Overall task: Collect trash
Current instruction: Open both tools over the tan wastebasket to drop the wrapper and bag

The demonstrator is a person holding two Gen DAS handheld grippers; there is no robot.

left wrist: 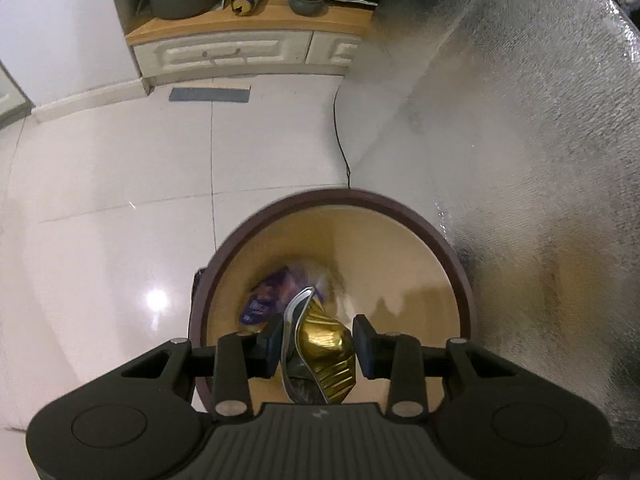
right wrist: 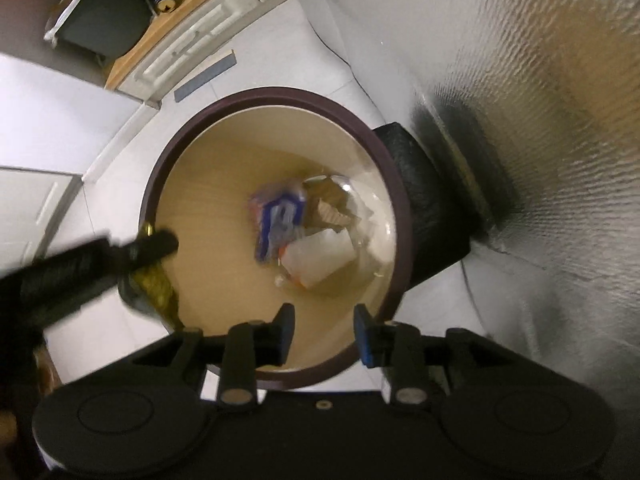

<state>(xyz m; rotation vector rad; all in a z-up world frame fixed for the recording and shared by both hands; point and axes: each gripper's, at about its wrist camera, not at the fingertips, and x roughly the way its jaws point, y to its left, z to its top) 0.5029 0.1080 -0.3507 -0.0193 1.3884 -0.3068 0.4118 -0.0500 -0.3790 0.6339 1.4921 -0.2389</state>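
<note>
The step in hand is judged to be the dropping of trash into the bin [right wrist: 276,100], a round one with a dark rim and a pale inner wall, standing on the white tiled floor [left wrist: 100,200]. A crumpled gold wrapper [left wrist: 326,344] is gripped between the pads of the left gripper [left wrist: 316,346], just over the near edge of the bin's mouth. The right gripper [right wrist: 322,332] is seen with its jaws apart and nothing between them, above the opening. At the bottom of the bin a blue packet [right wrist: 280,216], a white wrapper [right wrist: 320,254] and a piece of brown paper [right wrist: 332,204] are already lying.

For the next move, the left gripper should probably be brought a little more over the middle of the opening and then opened, so that the wrapper falls inside and not on the rim.

A silver textured sheet [left wrist: 540,140] hangs close beside the bin, and a thin black cable [left wrist: 340,140] runs along the floor to it. A low wooden cabinet [left wrist: 240,48] stands further off. Nothing is seen to block the opening.
</note>
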